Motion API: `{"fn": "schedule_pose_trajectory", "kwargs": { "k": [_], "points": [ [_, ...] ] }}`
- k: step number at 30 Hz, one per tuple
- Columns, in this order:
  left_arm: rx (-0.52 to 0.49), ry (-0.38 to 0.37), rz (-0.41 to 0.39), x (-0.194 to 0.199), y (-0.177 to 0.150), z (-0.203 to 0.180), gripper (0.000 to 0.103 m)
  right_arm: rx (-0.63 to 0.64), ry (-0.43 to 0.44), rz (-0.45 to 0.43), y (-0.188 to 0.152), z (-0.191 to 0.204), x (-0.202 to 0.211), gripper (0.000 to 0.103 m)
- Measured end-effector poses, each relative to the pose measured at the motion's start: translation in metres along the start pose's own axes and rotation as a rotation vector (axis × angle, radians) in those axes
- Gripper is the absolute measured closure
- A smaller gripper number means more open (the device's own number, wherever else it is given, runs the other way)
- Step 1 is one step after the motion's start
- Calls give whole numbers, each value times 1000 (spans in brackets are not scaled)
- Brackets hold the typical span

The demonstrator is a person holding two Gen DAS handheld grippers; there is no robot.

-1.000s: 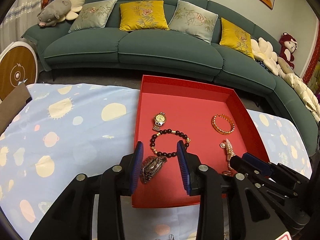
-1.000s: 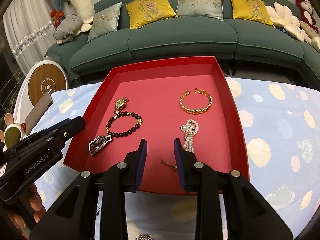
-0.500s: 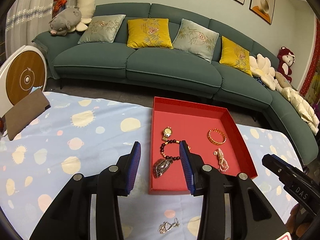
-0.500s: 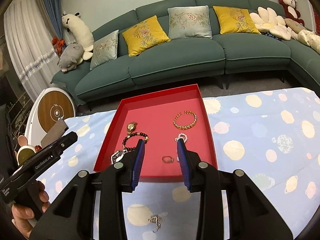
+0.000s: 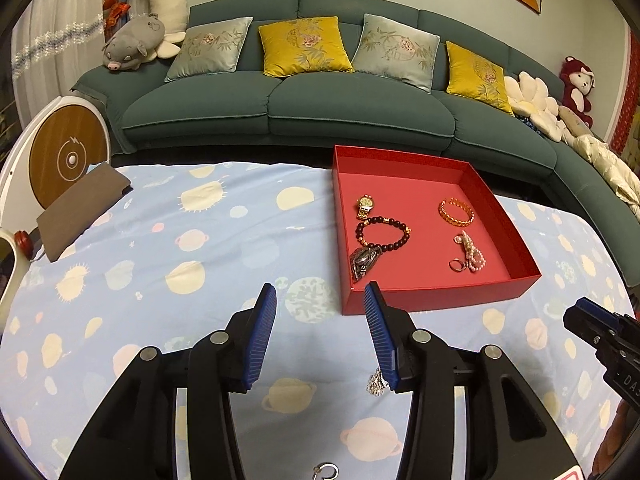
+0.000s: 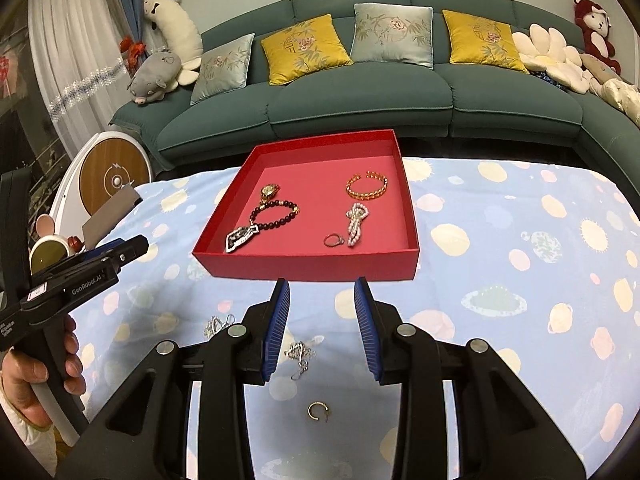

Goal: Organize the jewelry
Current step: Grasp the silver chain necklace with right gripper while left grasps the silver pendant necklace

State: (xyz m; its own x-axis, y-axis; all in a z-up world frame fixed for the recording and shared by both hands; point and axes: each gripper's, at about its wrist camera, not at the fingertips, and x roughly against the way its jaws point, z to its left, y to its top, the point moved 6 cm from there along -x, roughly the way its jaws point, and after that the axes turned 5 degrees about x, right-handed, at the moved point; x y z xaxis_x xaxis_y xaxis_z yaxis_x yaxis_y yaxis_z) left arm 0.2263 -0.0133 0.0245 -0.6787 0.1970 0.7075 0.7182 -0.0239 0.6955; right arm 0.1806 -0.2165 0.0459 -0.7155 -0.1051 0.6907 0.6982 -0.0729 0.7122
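Both your hand-held grippers, left and right, hang part-open and empty above the worktop. The silver earring looks light and floppy; pinch its hook.

Worktop under planet-print cloth: red tray, two silver earrings, gold ring, brown pad.

Red tray wall blocks ahead; open tablecloth right, left.
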Motion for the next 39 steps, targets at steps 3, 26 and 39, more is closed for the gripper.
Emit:
{"fn": "schedule_pose_trajectory", "kwargs": {
  "k": [3, 26, 39],
  "points": [
    [-22, 0, 4, 2, -6, 0, 59, 21, -2, 21, -10, 2, -4, 70],
    [9, -4, 85, -9, -25, 36, 45, 142, 28, 201, -69, 35, -62, 70],
    [-16, -31, 134, -20, -36, 26, 45, 149, 16, 214, -69, 39, -75, 70]
  ]
}}
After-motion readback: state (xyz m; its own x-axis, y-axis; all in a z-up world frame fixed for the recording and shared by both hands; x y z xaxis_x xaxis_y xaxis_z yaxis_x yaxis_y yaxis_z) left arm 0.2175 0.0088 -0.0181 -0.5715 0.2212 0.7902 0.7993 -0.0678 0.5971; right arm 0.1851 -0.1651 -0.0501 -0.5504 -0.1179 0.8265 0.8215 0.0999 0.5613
